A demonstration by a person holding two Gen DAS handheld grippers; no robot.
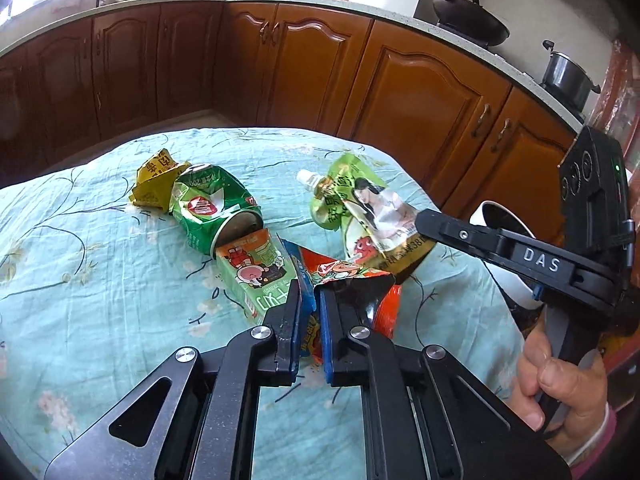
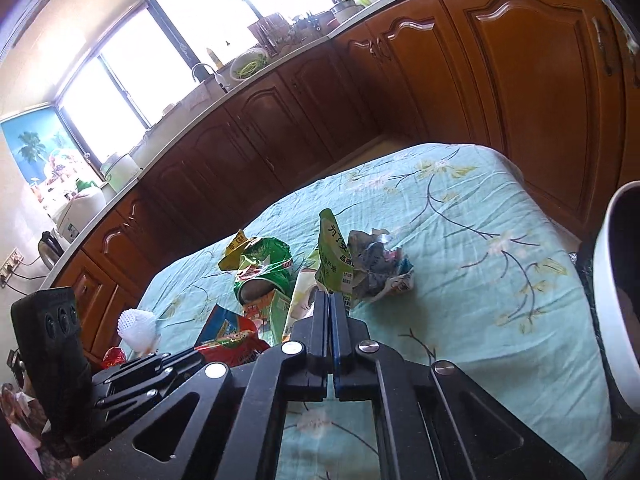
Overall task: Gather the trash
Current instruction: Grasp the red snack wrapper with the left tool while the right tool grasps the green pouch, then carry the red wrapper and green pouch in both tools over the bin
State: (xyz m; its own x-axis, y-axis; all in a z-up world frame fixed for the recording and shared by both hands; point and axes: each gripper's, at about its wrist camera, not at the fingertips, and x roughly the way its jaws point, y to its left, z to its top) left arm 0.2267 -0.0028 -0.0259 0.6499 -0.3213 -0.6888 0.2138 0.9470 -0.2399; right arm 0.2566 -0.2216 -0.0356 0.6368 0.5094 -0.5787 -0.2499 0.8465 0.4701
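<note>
Crinkled red and blue snack wrapper point(image 1: 340, 276) lies on the floral teal tablecloth point(image 1: 100, 280), pinched between the jaws of the left gripper point(image 1: 310, 300). Beside it sit a crushed green can point(image 1: 208, 208) and a green spouted drink pouch point(image 1: 360, 208). The right gripper point(image 2: 330, 304) has its jaws pressed together, next to that pouch; whether it pinches it is unclear.

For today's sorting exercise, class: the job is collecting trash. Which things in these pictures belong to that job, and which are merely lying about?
Belongs to the job:
- crushed green drink can
- crumpled yellow wrapper
- green spouted drink pouch
- red-and-blue snack bag, gripped by the left tongs
- crumpled grey paper
- white bin

Lying about:
- black wok
- steel pot
- floral turquoise tablecloth
</note>
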